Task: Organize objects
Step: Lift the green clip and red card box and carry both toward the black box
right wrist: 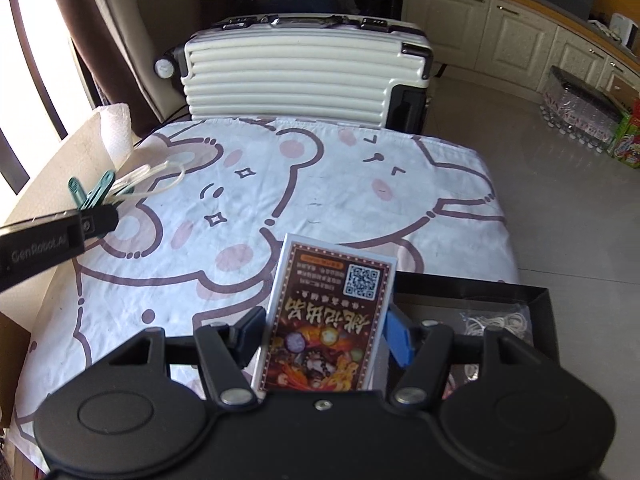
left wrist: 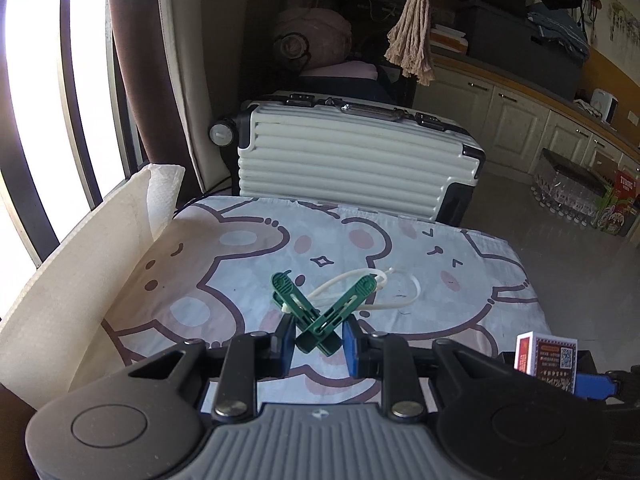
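Note:
My left gripper [left wrist: 318, 342] is shut on a green clothes peg [left wrist: 316, 312], whose two arms stand up in a V with a white cord looped through them. It hangs above the bear-print cloth on the table [left wrist: 248, 248]. In the right wrist view the same peg [right wrist: 94, 194] shows at the left, at the tip of the left gripper [right wrist: 98, 216]. My right gripper [right wrist: 324, 332] is shut on a card box [right wrist: 328, 316] with a dark red printed face and a QR code, held upright above the table [right wrist: 280, 184]. That card box [left wrist: 548, 360] also appears at the lower right of the left wrist view.
A black open box [right wrist: 536, 300] with white cords inside sits at the table's near right corner. A white ribbed suitcase [right wrist: 304, 76] stands behind the table. White foam board [left wrist: 80, 276] and a paper roll line the left edge by the window. Cabinets and bottle crates are at the right.

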A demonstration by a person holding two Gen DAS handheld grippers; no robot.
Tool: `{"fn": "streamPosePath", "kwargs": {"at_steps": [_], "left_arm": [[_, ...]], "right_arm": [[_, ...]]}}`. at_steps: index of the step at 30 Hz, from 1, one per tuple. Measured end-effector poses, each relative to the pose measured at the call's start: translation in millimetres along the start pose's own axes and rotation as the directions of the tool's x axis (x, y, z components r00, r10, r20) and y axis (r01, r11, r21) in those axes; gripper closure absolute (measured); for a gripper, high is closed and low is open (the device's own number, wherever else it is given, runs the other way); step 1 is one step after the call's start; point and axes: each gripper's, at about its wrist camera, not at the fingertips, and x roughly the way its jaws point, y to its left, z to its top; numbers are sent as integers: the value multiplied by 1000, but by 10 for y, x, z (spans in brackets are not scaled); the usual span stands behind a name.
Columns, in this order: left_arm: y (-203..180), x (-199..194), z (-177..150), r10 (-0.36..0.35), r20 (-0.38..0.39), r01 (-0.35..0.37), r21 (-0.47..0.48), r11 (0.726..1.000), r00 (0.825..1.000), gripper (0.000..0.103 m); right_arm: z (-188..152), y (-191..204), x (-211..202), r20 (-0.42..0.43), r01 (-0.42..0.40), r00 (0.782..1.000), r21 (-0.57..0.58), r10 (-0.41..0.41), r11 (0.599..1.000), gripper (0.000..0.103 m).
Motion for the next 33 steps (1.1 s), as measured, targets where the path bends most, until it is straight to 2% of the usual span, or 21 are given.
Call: {"fn": "streamPosePath", "kwargs": {"at_steps": [7, 14, 26, 33], "left_arm": [[-10, -120, -87, 28, -21, -27, 53, 998, 999, 77], [29, -148, -159, 31, -79, -27, 49, 998, 996, 77], [-49, -70, -203, 26, -156, -17, 63, 998, 987, 77], [-119, -49, -209, 15, -162, -3, 77, 997, 987, 77]], "right_arm": [[-71, -98, -163, 47, 2, 999, 32, -3, 999, 38], [-114, -80, -278, 86, 18, 996, 11, -19, 1000, 38], [-147, -149, -306, 101, 65, 993, -12, -64, 998, 38], [-147, -215, -270, 96, 65, 993, -4, -64, 998, 38]]}}
